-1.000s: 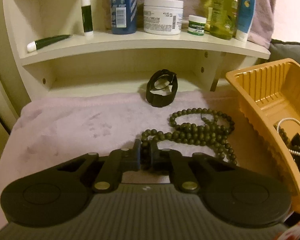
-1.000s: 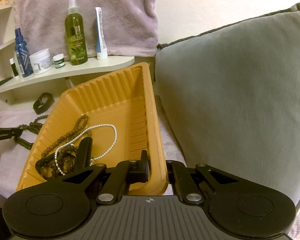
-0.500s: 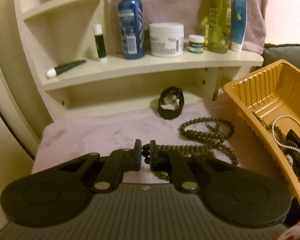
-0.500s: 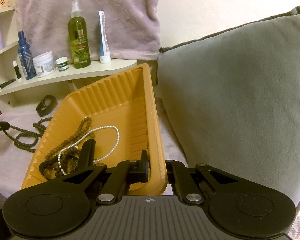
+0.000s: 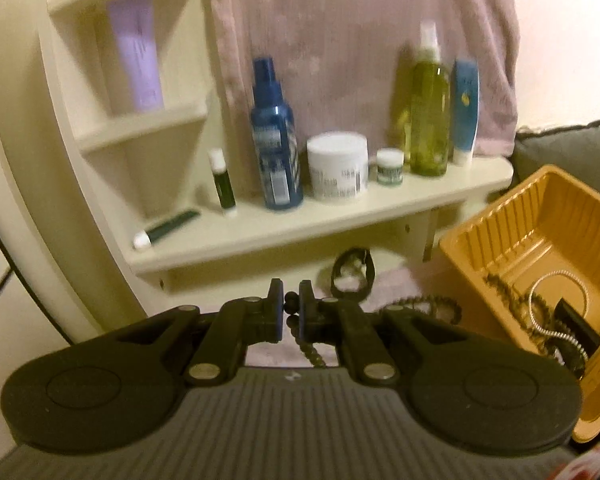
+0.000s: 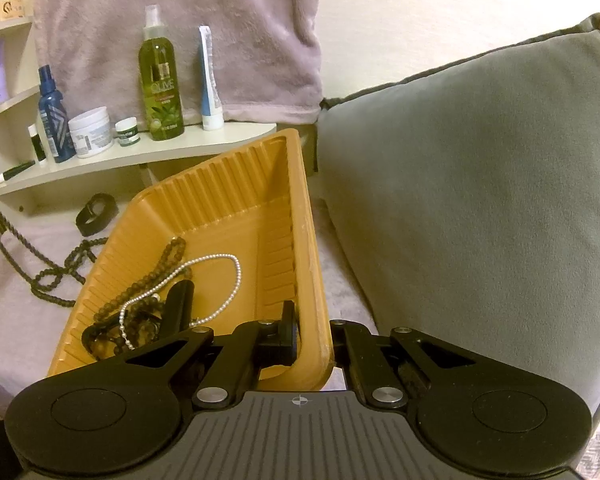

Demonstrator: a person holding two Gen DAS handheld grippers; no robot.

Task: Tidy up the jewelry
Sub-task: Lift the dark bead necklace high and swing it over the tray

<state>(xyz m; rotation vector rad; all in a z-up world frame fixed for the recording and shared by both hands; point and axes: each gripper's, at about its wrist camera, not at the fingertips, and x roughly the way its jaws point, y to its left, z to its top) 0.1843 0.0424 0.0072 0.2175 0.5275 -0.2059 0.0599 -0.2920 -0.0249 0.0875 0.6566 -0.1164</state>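
The left tool [image 5: 289, 314] pinches the long dark green bead necklace [image 5: 306, 346], lifting it clear for carrying. The right tool [image 6: 313, 336] clamps the ribbed orange plastic tray [image 6: 236, 200]'s rim, steadying it to receive.

left gripper [image 5: 289, 312]: black linkage arms, silver pivot screws, round black discs, ribbed grey body
right gripper [image 6: 314, 336]: same black build, small crosshair mark on grey body

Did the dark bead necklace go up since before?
Yes. The left tool lifted the dark bead necklace off the pink cloth; it now hangs taut, up toward the shelf.
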